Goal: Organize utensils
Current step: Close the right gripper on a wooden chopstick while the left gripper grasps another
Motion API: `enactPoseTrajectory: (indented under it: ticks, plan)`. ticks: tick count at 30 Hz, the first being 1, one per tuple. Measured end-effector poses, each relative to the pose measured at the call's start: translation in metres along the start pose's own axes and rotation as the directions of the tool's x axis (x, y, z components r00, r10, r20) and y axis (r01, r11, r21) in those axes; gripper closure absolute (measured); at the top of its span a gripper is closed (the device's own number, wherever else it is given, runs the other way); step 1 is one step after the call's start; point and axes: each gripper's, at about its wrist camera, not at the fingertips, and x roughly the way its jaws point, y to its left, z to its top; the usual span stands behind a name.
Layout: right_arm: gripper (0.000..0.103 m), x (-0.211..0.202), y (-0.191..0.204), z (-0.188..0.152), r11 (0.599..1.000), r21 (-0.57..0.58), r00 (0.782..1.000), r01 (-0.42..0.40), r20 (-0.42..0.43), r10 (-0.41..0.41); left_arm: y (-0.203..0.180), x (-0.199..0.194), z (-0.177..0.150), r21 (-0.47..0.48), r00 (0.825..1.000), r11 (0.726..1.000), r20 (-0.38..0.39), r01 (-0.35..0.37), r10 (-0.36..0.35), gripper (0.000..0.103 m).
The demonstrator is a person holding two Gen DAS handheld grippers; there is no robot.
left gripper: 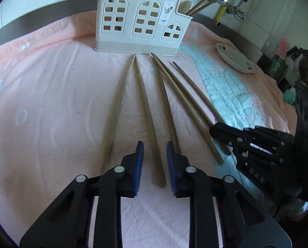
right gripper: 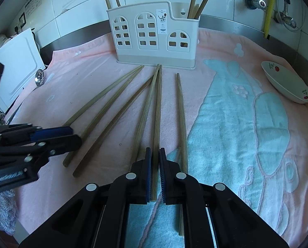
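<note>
Near the front of the pink towel (right gripper: pixel 71 86), right gripper (right gripper: pixel 155 172) pinches one chopstick (right gripper: pixel 157 113), left gripper (left gripper: pixel 155 161) spread around another chopstick (left gripper: pixel 147 119) without squeezing, which may roll away short of the far holder (right gripper: pixel 154 35).

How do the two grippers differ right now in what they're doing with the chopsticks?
The right gripper is shut on a chopstick; the left gripper has a wider gap around another chopstick, pads not touching it. Both point down at the pink towel.
</note>
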Motion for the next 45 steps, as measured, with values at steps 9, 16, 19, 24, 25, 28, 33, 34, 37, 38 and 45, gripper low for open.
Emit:
enactPoseTrajectory:
  ticks: [9,16,19,24,25,28,33,34,37,38,45]
  plan:
    - [0.096,-0.001,-0.001,-0.001,1.000,0.006,1.000,-0.010,0.005,0.010,-0.002,0.010,0.005,-0.028,1.000,1.000,-0.015,-0.012,0.012,0.086]
    - [0.096,-0.001,-0.002,-0.001,1.000,0.007,1.000,-0.011,0.007,0.011,-0.003,0.015,0.010,-0.039,0.999,0.999,-0.019,-0.030,0.029,0.086]
    - [0.096,-0.001,0.000,0.000,1.000,0.003,1.000,-0.005,0.005,0.005,-0.006,0.017,0.012,-0.028,0.999,0.998,-0.018,-0.048,0.047,0.087]
    - [0.096,0.000,0.001,0.001,1.000,0.002,1.000,-0.006,0.005,0.006,-0.004,0.018,0.015,-0.027,0.998,0.998,-0.031,-0.061,0.060,0.096]
    - [0.096,0.000,0.002,0.001,1.000,0.003,1.000,-0.005,0.006,0.004,-0.002,0.018,0.015,-0.027,0.998,0.998,-0.035,-0.060,0.059,0.096]
    - [0.096,0.000,0.002,0.001,1.000,0.002,1.000,-0.004,0.007,0.004,-0.005,0.018,0.016,0.001,0.997,0.998,-0.050,-0.064,0.064,0.096]
    - [0.096,0.000,0.000,0.000,1.000,0.005,1.000,-0.008,0.009,0.008,-0.004,0.018,0.015,-0.005,0.996,0.998,-0.064,-0.065,0.065,0.095]
    - [0.096,0.001,0.000,0.000,1.000,0.005,1.000,-0.009,0.009,0.008,-0.005,0.018,0.015,-0.003,0.995,0.998,-0.069,-0.067,0.067,0.095]
    - [0.096,0.000,0.000,0.000,1.000,0.006,1.000,-0.009,0.010,0.009,-0.008,0.020,0.018,0.026,0.992,0.996,-0.094,-0.084,0.086,0.094]
    - [0.096,0.000,0.000,0.000,1.000,0.006,1.000,-0.008,0.010,0.008,-0.009,0.021,0.020,0.033,0.990,0.996,-0.104,-0.088,0.091,0.094]
    - [0.096,0.000,-0.001,-0.001,1.000,0.016,1.000,-0.009,0.014,0.009,-0.006,0.019,0.024,0.039,0.990,0.997,-0.118,-0.071,0.075,0.096]
